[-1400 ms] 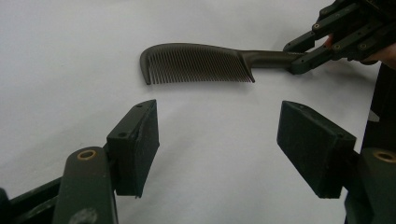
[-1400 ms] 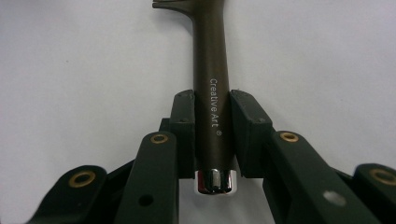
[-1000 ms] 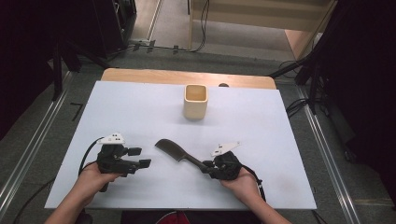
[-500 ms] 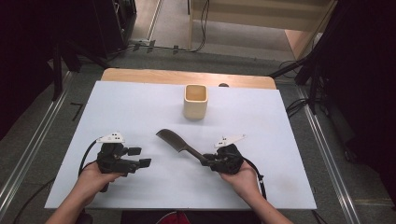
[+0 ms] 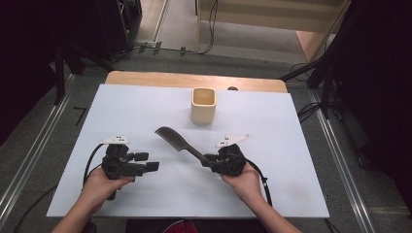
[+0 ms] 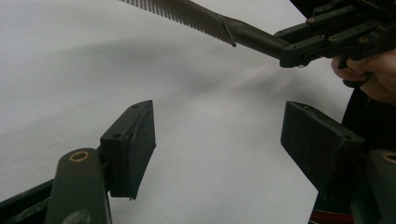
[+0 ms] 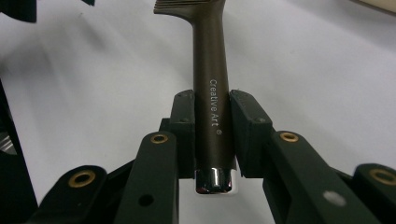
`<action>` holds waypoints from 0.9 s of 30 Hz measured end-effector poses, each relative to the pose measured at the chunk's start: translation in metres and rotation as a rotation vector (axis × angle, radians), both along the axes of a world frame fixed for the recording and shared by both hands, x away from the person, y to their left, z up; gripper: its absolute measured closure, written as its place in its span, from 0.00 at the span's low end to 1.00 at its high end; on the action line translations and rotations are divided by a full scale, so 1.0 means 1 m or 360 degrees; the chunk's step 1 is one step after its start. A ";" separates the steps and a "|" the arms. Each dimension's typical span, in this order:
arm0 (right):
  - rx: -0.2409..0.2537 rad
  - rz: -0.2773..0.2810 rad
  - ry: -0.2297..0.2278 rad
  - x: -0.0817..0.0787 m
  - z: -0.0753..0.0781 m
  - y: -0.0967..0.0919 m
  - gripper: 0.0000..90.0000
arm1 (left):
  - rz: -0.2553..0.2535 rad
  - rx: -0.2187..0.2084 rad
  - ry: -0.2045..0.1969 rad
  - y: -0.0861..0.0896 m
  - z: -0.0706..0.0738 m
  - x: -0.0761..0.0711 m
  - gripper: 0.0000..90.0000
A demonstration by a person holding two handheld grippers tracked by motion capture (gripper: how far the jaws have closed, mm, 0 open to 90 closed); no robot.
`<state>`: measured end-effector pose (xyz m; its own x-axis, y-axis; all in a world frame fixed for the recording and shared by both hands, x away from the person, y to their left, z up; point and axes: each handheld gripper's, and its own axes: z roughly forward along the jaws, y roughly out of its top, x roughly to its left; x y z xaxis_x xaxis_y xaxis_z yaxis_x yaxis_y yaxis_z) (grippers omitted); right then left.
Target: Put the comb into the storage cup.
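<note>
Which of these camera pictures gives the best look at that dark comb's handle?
The right gripper view: the comb has its handle clamped between the right gripper pads, close enough to read "Creative Art" and see the shiny end cap. The high view shows the whole comb small, raised toward the cup. The left gripper view catches teeth and part of the handle.

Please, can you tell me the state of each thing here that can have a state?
comb: held by its handle, lifted off the table.
right gripper: shut on the comb's handle.
left gripper: open, nothing between the jaws, which have just been opening.
cup: upright on the table, inside looks empty.
</note>
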<state>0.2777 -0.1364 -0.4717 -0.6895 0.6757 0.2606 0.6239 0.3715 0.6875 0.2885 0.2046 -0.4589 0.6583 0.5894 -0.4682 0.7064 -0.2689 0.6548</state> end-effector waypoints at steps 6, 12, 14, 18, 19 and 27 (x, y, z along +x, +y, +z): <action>0.0012 -0.0015 -0.0018 0.005 0.004 0.014 0.78 | 0.0034 -0.0006 0.0012 -0.004 0.001 0.001 0.32; 0.0037 -0.0040 -0.0020 0.011 0.006 0.026 0.78 | 0.0060 0.0001 -0.0003 -0.009 0.002 0.003 0.32; 0.0039 -0.0049 -0.0026 0.013 0.007 0.029 0.78 | 0.0066 0.0005 -0.0003 -0.010 0.002 0.004 0.32; 0.0049 -0.0058 -0.0030 0.017 0.008 0.034 0.78 | 0.0085 -0.0003 0.0013 -0.014 0.004 0.006 0.32; 0.0056 -0.0069 -0.0031 0.018 0.008 0.036 0.78 | 0.0084 -0.0013 0.0026 -0.014 0.004 0.007 0.32; 0.0068 -0.0105 -0.0058 0.023 0.011 0.046 0.78 | 0.0131 -0.0012 0.0024 -0.020 0.007 0.013 0.32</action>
<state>0.3011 -0.0907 -0.4608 -0.6533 0.7089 0.2657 0.6203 0.3000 0.7248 0.3014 0.1849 -0.4520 0.6005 0.6379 -0.4822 0.7357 -0.2046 0.6457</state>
